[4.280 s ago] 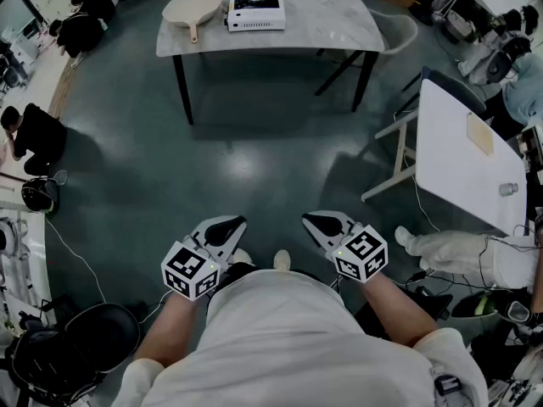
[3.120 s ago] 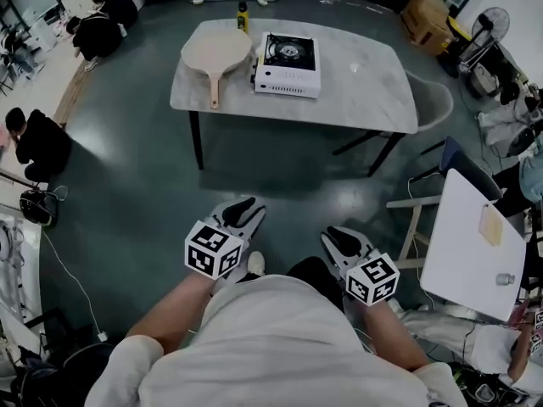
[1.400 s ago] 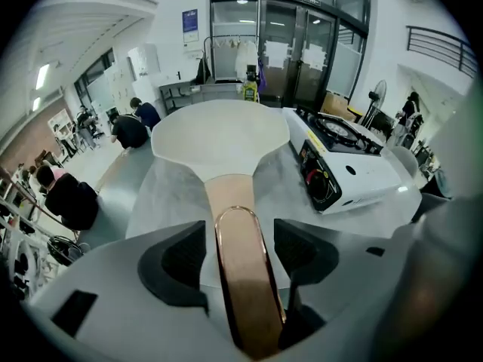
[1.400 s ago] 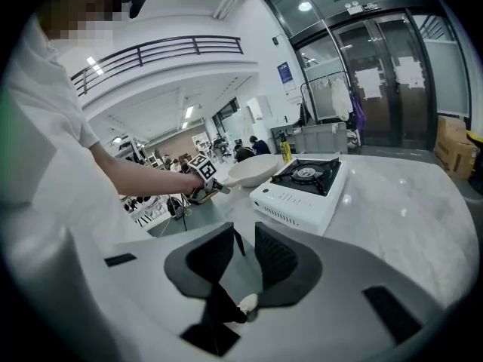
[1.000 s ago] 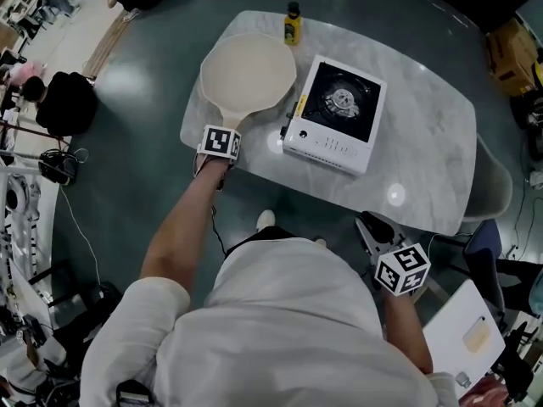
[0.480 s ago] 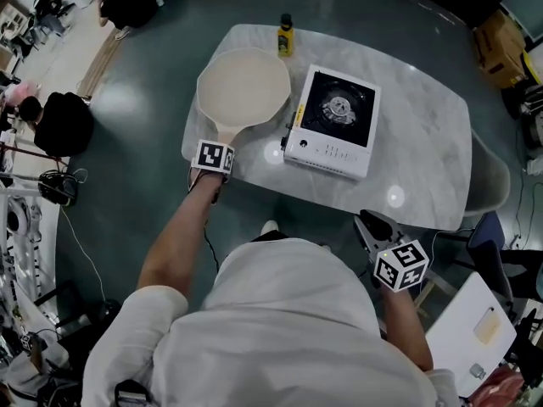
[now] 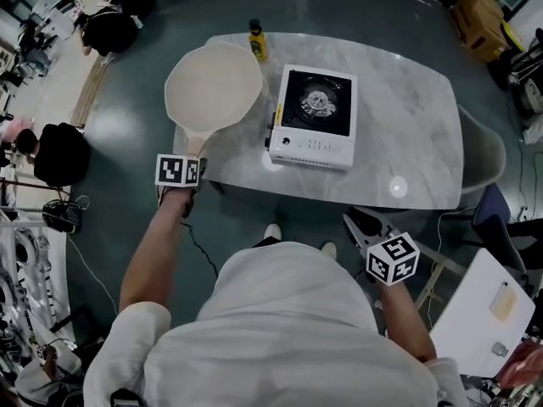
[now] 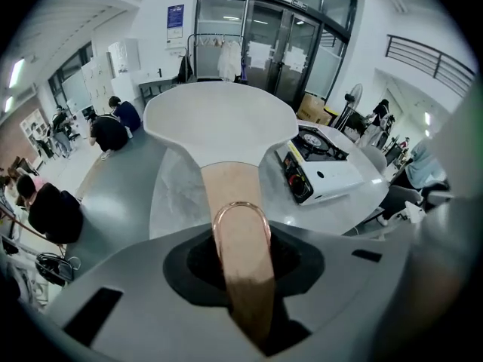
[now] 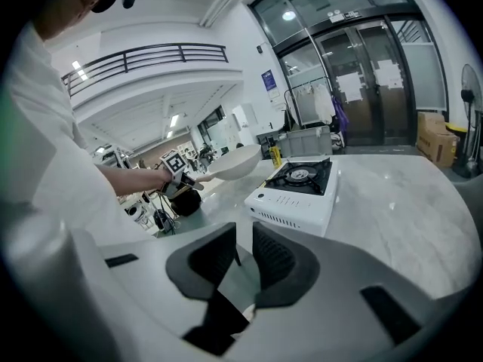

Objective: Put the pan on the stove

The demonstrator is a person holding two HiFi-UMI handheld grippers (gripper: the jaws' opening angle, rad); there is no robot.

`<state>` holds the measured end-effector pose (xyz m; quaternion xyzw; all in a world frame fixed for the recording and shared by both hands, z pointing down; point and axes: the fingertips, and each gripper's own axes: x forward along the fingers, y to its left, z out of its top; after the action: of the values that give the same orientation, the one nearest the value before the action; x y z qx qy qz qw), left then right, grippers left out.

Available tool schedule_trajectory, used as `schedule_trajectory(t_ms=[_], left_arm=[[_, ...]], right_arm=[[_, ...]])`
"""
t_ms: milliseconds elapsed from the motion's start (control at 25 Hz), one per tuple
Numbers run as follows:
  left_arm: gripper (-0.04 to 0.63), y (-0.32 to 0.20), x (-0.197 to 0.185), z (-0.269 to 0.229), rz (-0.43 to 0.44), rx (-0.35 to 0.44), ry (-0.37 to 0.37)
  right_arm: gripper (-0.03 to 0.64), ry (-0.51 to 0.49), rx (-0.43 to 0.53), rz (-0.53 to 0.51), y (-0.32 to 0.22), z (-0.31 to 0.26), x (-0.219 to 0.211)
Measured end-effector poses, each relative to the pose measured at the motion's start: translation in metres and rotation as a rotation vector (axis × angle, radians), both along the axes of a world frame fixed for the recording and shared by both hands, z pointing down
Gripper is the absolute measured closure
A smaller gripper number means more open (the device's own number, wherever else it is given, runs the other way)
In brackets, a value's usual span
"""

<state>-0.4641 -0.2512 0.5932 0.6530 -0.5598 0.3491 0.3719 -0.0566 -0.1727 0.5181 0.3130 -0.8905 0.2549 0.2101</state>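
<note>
The pan (image 7: 212, 87) is gripped by its handle (image 8: 238, 225) in the left tool (image 7: 188, 153), whose jaws are closed on the handle's end, just behind the metal hanging loop. A grip so far back keeps the tool clear of the bowl and lets the pan be carried flat, though the load is long for such a hold and some droop is to be expected.

The pan is held to the left of the stove (image 7: 312, 117), well apart from it. In the right gripper view it appears to be raised off the desk (image 7: 407, 125) and roughly level. This height is judged to be needed so that the bowl can pass over the stove's raised burner grate. The burner is bare, so nothing has to be cleared first.

A small bottle (image 7: 256, 39) stands beyond the stove's far left corner, close to the pan's rim, and could be knocked if the pan is swung wide.

The right tool (image 7: 361, 225) is kept on the near side of the stove, off the desk's edge. Its jaws are slightly apart and nothing is between them. It is held out of the pan's path.
</note>
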Motion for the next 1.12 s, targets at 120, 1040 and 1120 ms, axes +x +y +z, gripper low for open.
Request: schedule_trajectory(t_ms=[120,1040,1120], left_arm=[[0.479,0.005,0.017,-0.020,0.011,0.018,0.032],[0.479,-0.004,0.208,-0.068,0.128,-0.011,0.084],[0.479,-0.008,0.224,-0.067,0.125,-0.022,0.088]], right_arm=[[0.546,-0.004,0.013,0.007,0.004,-0.001,0.013],[0.609,-0.078,0.044,0.085,0.029,0.009,0.161],[0.609,-0.086,0.046,0.096,0.030,0.011,0.175]])
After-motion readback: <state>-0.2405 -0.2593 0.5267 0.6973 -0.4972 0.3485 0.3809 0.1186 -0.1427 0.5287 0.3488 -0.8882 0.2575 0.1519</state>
